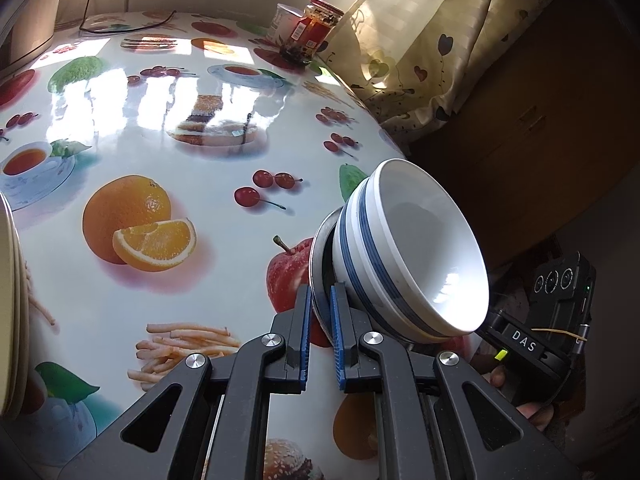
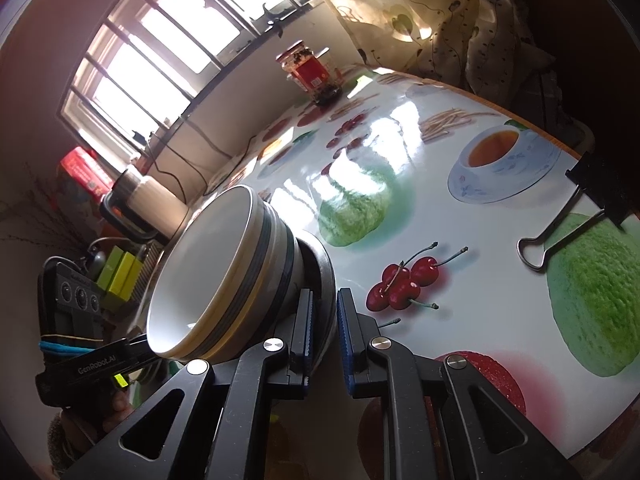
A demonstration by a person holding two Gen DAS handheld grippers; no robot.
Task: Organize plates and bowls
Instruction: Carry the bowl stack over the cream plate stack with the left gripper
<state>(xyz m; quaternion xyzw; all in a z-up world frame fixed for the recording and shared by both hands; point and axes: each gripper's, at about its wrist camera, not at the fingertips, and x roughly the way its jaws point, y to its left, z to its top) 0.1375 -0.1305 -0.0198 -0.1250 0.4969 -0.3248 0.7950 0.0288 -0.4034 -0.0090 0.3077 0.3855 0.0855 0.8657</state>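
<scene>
bowls [image 1: 420,248]: glazed ceramic, glossy | plate [image 1: 320,256]: metal | tablecloth [image 1: 160,128]: glossy plastic

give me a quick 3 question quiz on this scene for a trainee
1. True or false: the blue-striped bowls are stacked and sit tilted on a metal plate.
2. Which thing stands at the far side of the table? A) a kettle B) a red-labelled jar C) a frying pan
3. Fill in: the left gripper and the right gripper each have the plate's ____ between their fingers.

Key
1. True: nested bowls lean on the plate, which both grippers hold.
2. B
3. rim
</scene>
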